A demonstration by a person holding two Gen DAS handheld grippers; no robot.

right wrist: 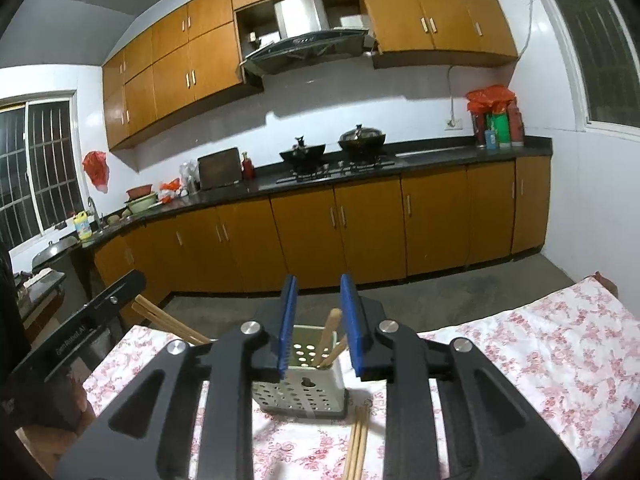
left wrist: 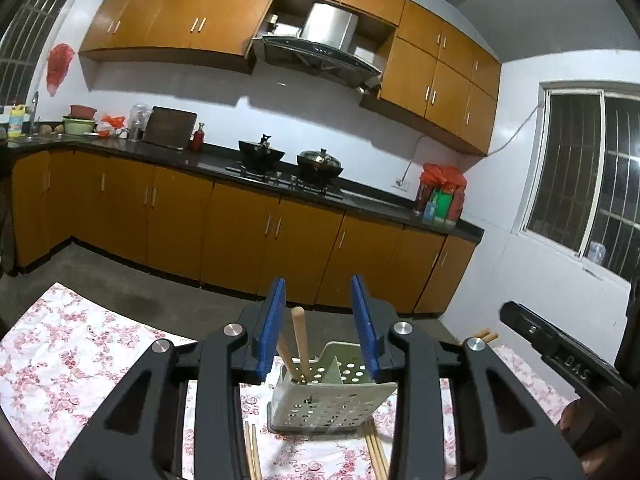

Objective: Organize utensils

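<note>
A pale green perforated utensil holder [left wrist: 332, 398] [right wrist: 304, 396] stands on the floral tablecloth. Wooden chopsticks [left wrist: 300, 340] [right wrist: 330, 332] stand upright in it. My left gripper [left wrist: 319, 292] hovers just above and in front of the holder, blue pads apart and touching nothing. My right gripper [right wrist: 318, 286] hangs over the same holder, also open, its pads clear of the chopsticks. Loose chopsticks lie on the cloth in front of the holder [left wrist: 376, 452] [right wrist: 358, 440], with another pair to the left [left wrist: 252, 452]. Each gripper's black body shows at the edge of the other's view [left wrist: 560, 348] [right wrist: 80, 328].
More chopstick ends show near the table's far edge [left wrist: 486, 335] [right wrist: 168, 322]. The floral tablecloth [left wrist: 80, 340] [right wrist: 540, 344] spreads to both sides. Beyond a strip of concrete floor stand orange kitchen cabinets [left wrist: 240, 232] and a dark counter with two woks [left wrist: 320, 162].
</note>
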